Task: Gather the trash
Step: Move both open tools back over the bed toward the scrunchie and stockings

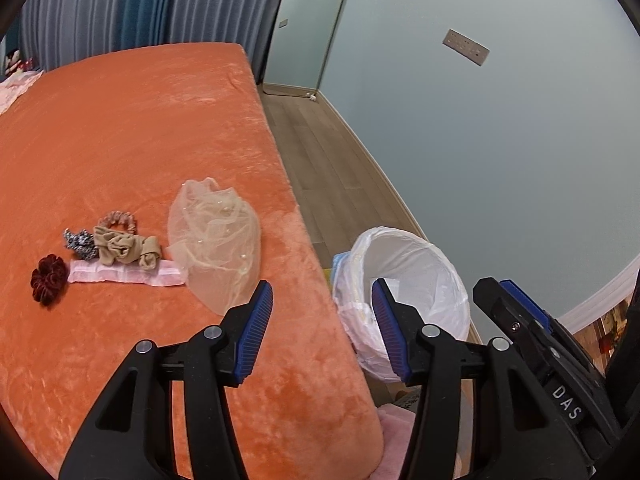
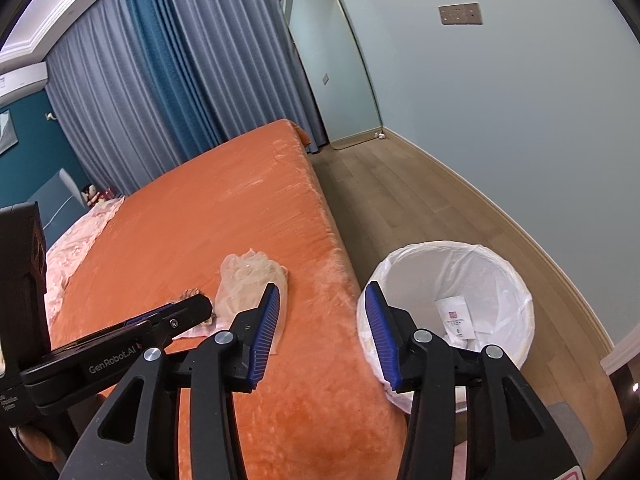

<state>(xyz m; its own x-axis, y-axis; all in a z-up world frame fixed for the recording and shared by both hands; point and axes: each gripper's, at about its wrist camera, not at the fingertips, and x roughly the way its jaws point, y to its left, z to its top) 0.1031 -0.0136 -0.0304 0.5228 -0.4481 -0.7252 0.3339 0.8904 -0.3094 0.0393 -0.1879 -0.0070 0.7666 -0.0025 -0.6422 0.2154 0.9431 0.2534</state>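
Note:
A white-lined trash bin [image 1: 408, 280] stands on the floor beside the orange bed [image 1: 132, 152]; in the right wrist view the bin [image 2: 460, 280] holds a small white packet [image 2: 454, 318]. On the bed lie a sheer beige mesh piece [image 1: 218, 236], a pink wrapper strip [image 1: 128, 274], a beige cloth bundle [image 1: 124, 250], a pink scrunchie [image 1: 118, 220], a patterned scrunchie [image 1: 80, 242] and a dark red scrunchie [image 1: 49, 278]. My left gripper [image 1: 322, 308] is open and empty above the bed edge. My right gripper [image 2: 322, 308] is open and empty between the bed [image 2: 224, 208] and the bin.
A wood floor [image 2: 400, 200] runs between the bed and the pale wall. A mirror [image 2: 332, 68] leans in the far corner by blue curtains [image 2: 160, 68]. A pink blanket [image 2: 76, 244] lies at the bed's far left. Something pink [image 1: 394, 434] lies on the floor below the bin.

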